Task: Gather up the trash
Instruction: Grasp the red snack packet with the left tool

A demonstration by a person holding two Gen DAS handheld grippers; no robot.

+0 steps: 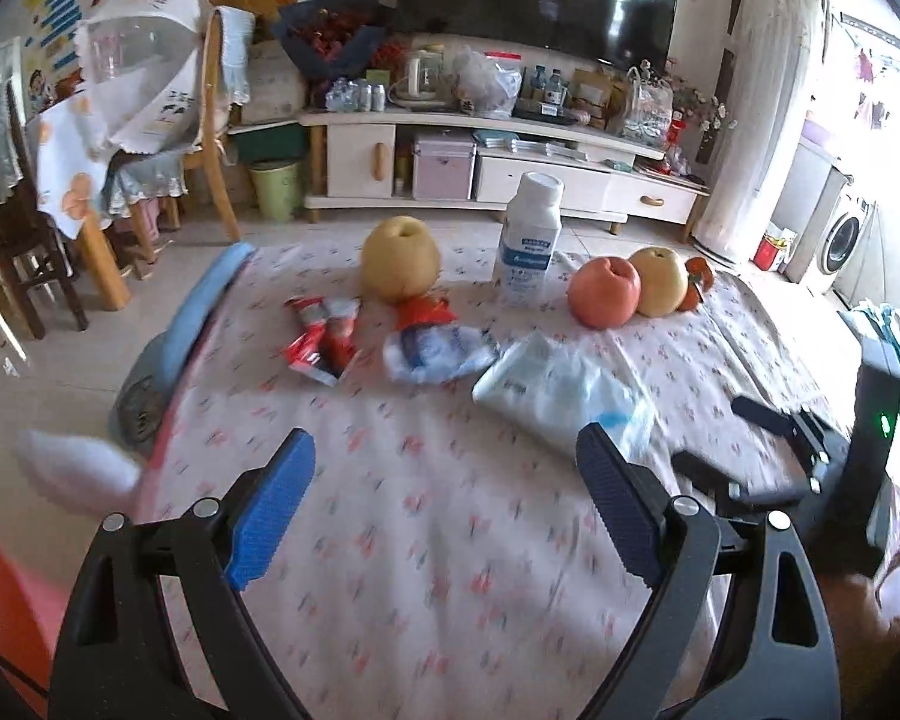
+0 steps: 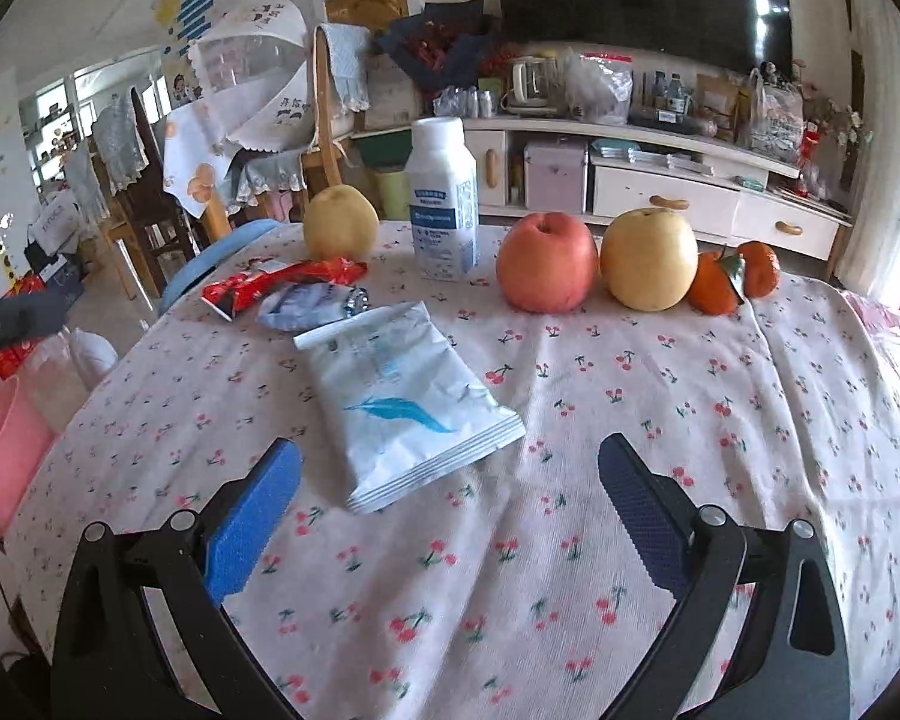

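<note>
Three pieces of trash lie on the cherry-print tablecloth (image 2: 720, 420): a red wrapper (image 1: 321, 336) (image 2: 282, 285), a crumpled white-and-blue wrapper (image 1: 438, 351) (image 2: 312, 306), and a flat white packet with a blue feather (image 1: 558, 390) (image 2: 402, 402). My left gripper (image 1: 444, 438) is open above bare cloth, short of the wrappers. My right gripper (image 2: 450, 447) is open too. The feather packet's near corner lies just ahead between its fingers, and neither pad touches it. In the left wrist view the right gripper (image 1: 720, 438) shows as black fingers beside that packet.
A white bottle (image 2: 444, 198), two pears (image 2: 339, 222) (image 2: 648, 258), an apple (image 2: 546, 261) and tangerines (image 2: 732, 279) stand along the table's far side. A pink bin (image 2: 6, 450) sits beyond the left edge, near a blue chair (image 1: 204, 312). Behind is a TV cabinet.
</note>
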